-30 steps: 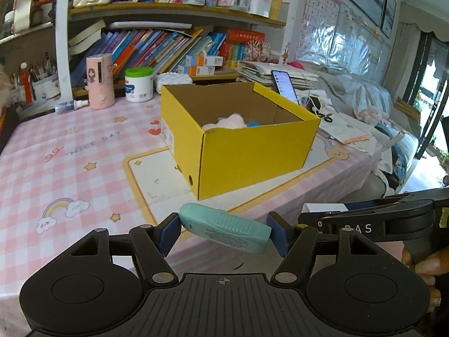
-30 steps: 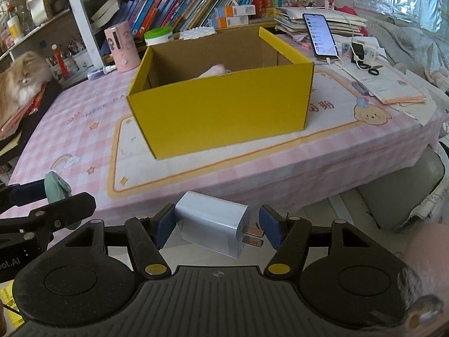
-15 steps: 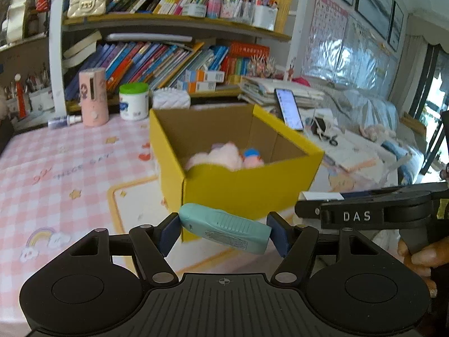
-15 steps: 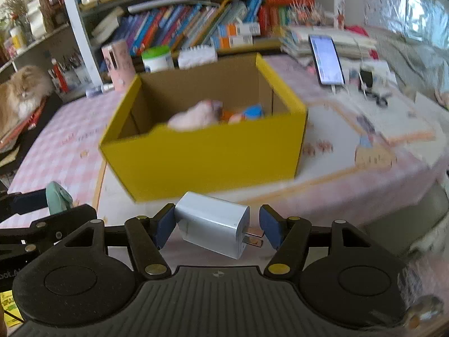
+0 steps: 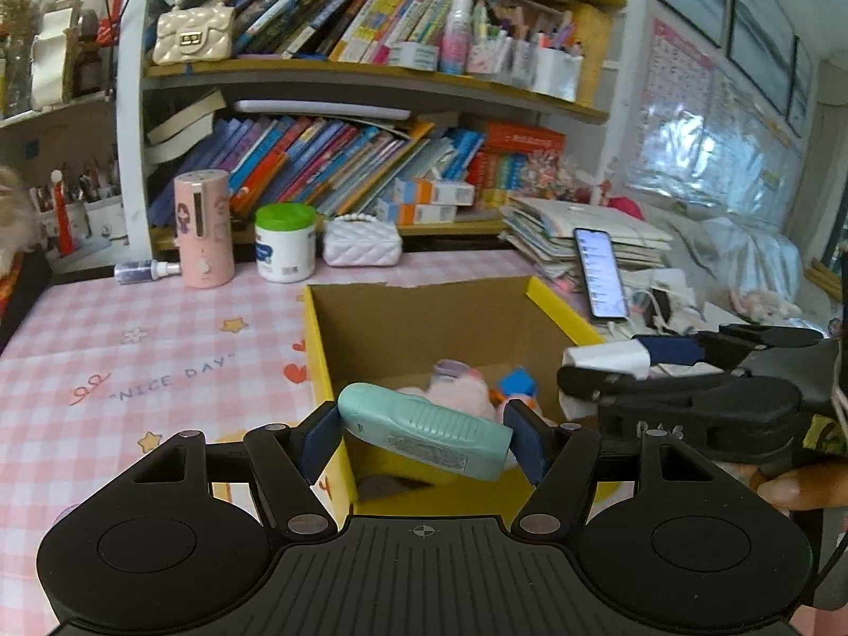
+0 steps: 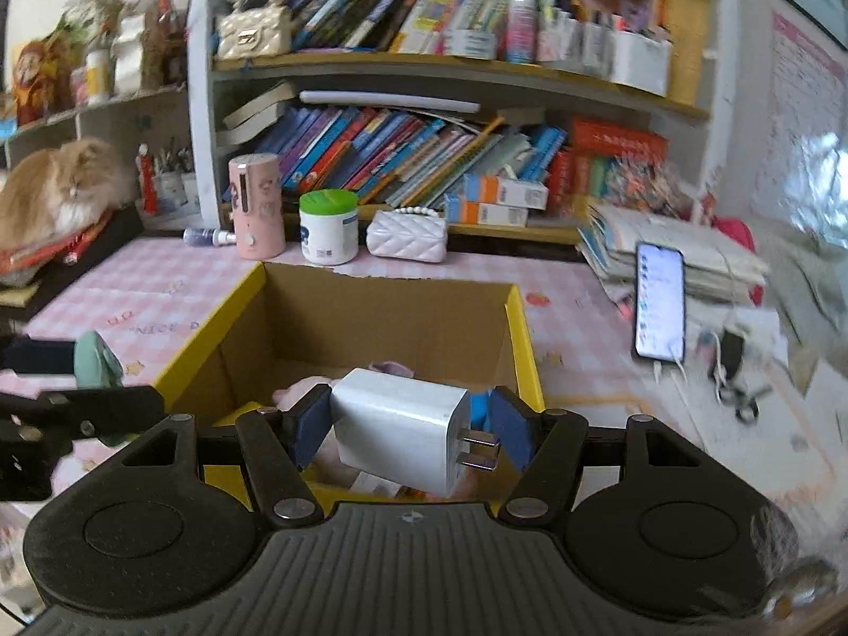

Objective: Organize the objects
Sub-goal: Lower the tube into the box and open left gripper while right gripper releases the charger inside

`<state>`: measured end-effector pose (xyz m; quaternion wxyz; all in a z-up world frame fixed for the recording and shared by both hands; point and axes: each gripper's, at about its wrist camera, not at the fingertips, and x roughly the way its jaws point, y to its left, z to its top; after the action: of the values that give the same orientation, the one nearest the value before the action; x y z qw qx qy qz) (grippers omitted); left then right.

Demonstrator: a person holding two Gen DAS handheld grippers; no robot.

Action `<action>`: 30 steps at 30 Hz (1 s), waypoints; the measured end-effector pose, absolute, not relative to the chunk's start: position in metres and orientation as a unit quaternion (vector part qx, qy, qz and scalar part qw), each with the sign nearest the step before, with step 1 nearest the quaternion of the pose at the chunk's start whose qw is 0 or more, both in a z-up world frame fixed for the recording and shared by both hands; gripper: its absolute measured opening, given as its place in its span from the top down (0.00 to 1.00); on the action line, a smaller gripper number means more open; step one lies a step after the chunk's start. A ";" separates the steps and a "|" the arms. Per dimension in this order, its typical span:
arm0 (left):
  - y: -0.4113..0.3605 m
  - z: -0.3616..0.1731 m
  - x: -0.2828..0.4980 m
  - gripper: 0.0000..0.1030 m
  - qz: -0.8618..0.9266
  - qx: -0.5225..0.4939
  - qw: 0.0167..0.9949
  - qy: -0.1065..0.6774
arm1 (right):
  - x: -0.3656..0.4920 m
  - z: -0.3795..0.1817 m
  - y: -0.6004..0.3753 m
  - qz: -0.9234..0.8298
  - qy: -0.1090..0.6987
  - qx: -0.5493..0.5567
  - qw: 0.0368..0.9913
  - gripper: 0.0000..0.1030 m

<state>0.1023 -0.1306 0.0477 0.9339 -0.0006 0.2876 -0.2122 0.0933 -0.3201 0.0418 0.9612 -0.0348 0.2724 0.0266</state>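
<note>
A yellow cardboard box (image 5: 551, 299) (image 6: 212, 331) stands open on the pink checked table, with a pink plush toy (image 5: 461, 389) and a blue item (image 5: 515, 382) inside. My left gripper (image 5: 421, 437) is shut on a mint-green bottle (image 5: 424, 429), held crosswise over the box's near left corner. My right gripper (image 6: 405, 432) is shut on a white charger plug (image 6: 403, 432), prongs to the right, above the box's near wall. In the left wrist view the right gripper (image 5: 609, 371) shows at the right with the charger (image 5: 604, 358); a hand (image 5: 800, 487) grips it.
Behind the box stand a pink cylinder (image 5: 203, 228), a green-lidded white jar (image 5: 285, 241), a white quilted purse (image 5: 361, 238) and a small spray bottle (image 5: 140, 270). A lit phone (image 6: 660, 307) leans on paper stacks at the right. Bookshelves fill the back. A cat (image 6: 58, 188) lies at the left.
Both grippers have moved forward and up, from below the table's near edge to over the box's near side. Each keeps its hold; the box's inside has come into view.
</note>
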 end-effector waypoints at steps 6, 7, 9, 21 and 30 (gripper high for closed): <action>-0.150 0.042 0.126 0.35 -0.193 -0.001 0.934 0.299 | 0.131 0.022 -0.321 0.080 0.317 -0.081 0.942 0.39; -0.153 0.041 0.129 0.35 -0.192 0.000 0.934 0.300 | 0.137 0.018 -0.321 0.089 0.326 -0.085 0.937 0.39; -0.160 0.038 0.136 0.35 -0.190 0.003 0.934 0.304 | 0.146 0.010 -0.321 0.103 0.342 -0.089 0.930 0.39; -0.184 0.017 0.156 0.35 -0.183 0.007 0.924 0.337 | 0.180 -0.011 -0.336 0.185 0.430 -0.023 0.884 0.39; -0.189 0.011 0.164 0.35 -0.176 0.009 0.920 0.350 | 0.186 -0.017 -0.343 0.211 0.450 0.016 0.867 0.37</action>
<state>0.1643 -0.1889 0.0109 0.9201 0.0095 0.3497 -0.1760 0.1861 -0.3433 -0.0168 0.8675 0.0164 0.4503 0.2107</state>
